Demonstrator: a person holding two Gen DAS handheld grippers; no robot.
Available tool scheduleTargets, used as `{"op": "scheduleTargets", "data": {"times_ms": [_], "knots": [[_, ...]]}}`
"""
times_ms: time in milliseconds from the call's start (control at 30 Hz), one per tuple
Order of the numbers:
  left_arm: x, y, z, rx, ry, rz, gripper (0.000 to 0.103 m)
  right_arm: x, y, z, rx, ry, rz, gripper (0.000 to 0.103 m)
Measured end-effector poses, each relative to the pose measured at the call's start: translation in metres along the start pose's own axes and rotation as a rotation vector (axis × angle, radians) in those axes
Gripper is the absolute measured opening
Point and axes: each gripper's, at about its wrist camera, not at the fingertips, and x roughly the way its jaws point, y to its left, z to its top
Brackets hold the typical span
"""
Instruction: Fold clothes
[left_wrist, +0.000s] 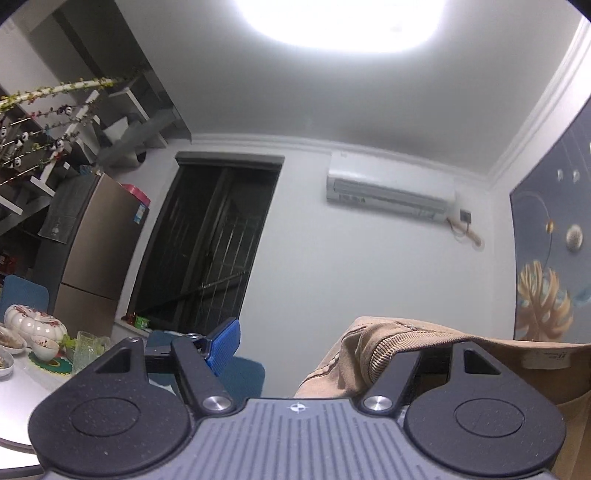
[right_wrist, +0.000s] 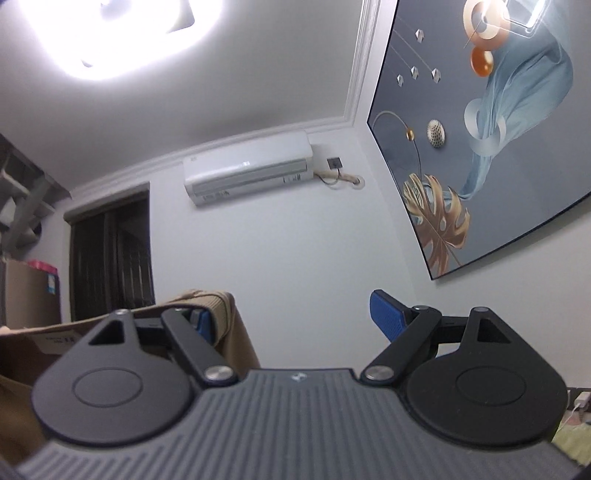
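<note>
Both grippers point up toward the wall and ceiling. A tan garment with a ribbed hem hangs over the right finger of my left gripper, whose jaws stand wide apart; the left blue pad is bare. In the right wrist view the same tan garment drapes over the left finger of my right gripper, also wide open, with its right blue pad bare. A white label shows inside the garment, which is stretched between the two grippers.
A white table at the left holds a pumpkin-shaped pot, bowls and a glass jug. A blue chair, a fridge, a dark window, an air conditioner and a wall picture are beyond.
</note>
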Motion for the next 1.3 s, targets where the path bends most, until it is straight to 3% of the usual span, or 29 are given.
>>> {"op": "scheduleTargets", "data": {"times_ms": [67, 167, 300, 433, 567, 733, 833, 967, 1100, 1167, 1200, 1300], "knots": [[0.028, 0.001, -0.024, -0.001, 0.052, -0.003, 0.071, 0.017, -0.005, -0.012, -0.023, 0.034, -0.012, 0.085], [0.083, 0.009, -0.077, -0.027, 0.148, -0.009, 0.072, 0.055, -0.013, -0.056, -0.043, 0.121, -0.024, 0.084], [0.164, 0.019, -0.155, -0.072, 0.261, -0.015, 0.077, 0.116, -0.03, -0.124, -0.032, 0.244, -0.052, 0.084], [0.251, 0.029, -0.255, -0.119, 0.38, -0.001, 0.077, 0.184, -0.047, -0.207, -0.067, 0.343, -0.08, 0.084], [0.329, 0.034, -0.37, -0.124, 0.463, 0.03, 0.078, 0.253, -0.067, -0.308, -0.109, 0.417, -0.092, 0.084], [0.417, 0.041, -0.534, -0.046, 0.576, 0.05, 0.078, 0.324, -0.097, -0.459, -0.124, 0.518, -0.124, 0.084], [0.455, 0.041, -0.627, 0.015, 0.658, 0.052, 0.078, 0.364, -0.115, -0.55, -0.13, 0.62, -0.147, 0.083], [0.491, 0.043, -0.722, 0.07, 0.78, 0.037, 0.077, 0.397, -0.138, -0.644, -0.11, 0.75, -0.185, 0.083], [0.516, 0.029, -0.778, 0.242, 0.989, 0.04, 0.078, 0.425, -0.149, -0.709, -0.105, 0.995, -0.139, 0.083], [0.526, 0.023, -0.795, 0.314, 1.112, 0.009, 0.078, 0.43, -0.14, -0.728, -0.144, 1.111, -0.067, 0.083], [0.526, 0.021, -0.793, 0.326, 1.138, -0.004, 0.078, 0.43, -0.135, -0.73, -0.153, 1.149, -0.025, 0.083], [0.519, 0.02, -0.769, 0.272, 1.137, -0.061, 0.088, 0.421, -0.115, -0.714, -0.109, 1.152, 0.074, 0.083]]}}
